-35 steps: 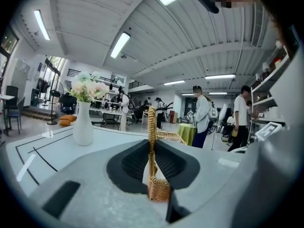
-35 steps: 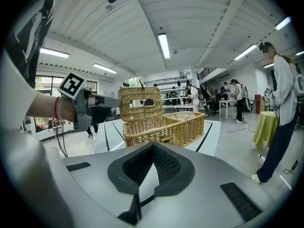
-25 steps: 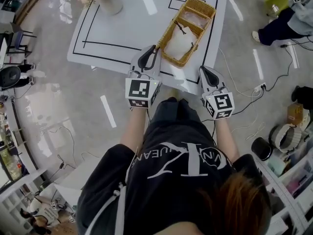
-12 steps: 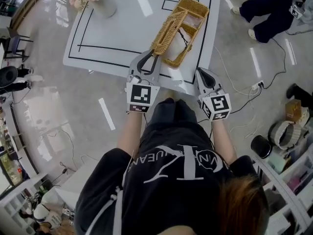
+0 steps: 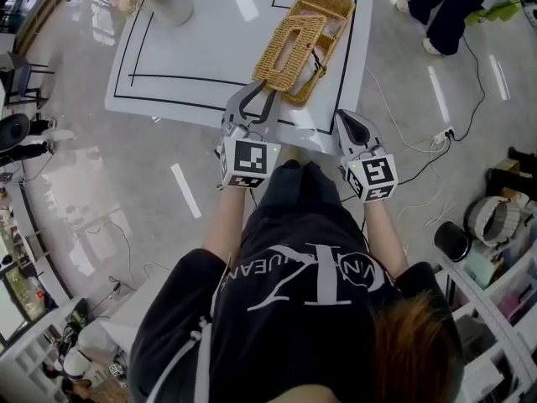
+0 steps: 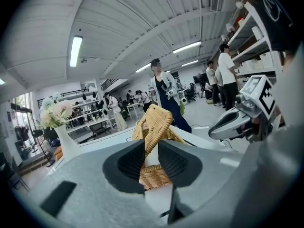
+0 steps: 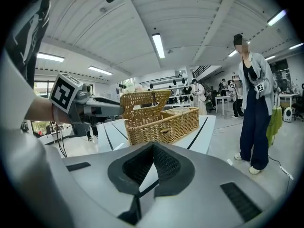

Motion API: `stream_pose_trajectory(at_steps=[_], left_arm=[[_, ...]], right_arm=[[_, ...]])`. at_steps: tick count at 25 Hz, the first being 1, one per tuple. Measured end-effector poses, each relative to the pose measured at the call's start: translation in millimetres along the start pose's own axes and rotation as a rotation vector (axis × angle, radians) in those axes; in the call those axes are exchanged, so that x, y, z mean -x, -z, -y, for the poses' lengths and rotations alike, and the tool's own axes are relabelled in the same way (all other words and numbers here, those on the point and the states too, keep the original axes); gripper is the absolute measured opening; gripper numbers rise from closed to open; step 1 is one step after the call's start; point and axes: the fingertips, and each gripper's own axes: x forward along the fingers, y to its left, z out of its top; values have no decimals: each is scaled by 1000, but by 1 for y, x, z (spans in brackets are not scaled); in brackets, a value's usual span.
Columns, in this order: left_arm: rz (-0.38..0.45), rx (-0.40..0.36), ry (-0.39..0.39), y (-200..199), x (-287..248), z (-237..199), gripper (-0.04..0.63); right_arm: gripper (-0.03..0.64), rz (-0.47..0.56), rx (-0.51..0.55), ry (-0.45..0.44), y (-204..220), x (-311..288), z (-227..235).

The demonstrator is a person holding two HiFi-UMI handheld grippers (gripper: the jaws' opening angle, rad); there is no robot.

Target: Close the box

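**A:** Where is the lid now?

**B:** The rim of the wicker lid (image 6: 156, 125) passes between the jaws of my left gripper (image 6: 152, 148). They have just been opening, and the pads seem not to press it. The lid leans half lowered over the wicker basket (image 7: 166, 125), just ahead.

**A:** How will it handle?

**B:** Light, stiff and rough, I think. I would take its free rim. My right gripper (image 7: 152, 148) is closed and empty, with the basket ahead of it, apart.

The box (image 5: 306, 36) sits on the table's (image 5: 210, 49) right side, the vase (image 5: 168, 7) at its far left corner.

Lid (image 5: 289, 50) swung partway down, left hand-held gripper (image 5: 262, 99) jaws just opening round its edge
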Motion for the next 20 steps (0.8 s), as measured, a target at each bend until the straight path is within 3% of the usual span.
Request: stream_pose_trajectory(at_steps=[20], left_arm=[[-78, -186, 38, 16, -9, 20, 106]], right_arm=[[-2, -11, -28, 17, 8, -1, -2]])
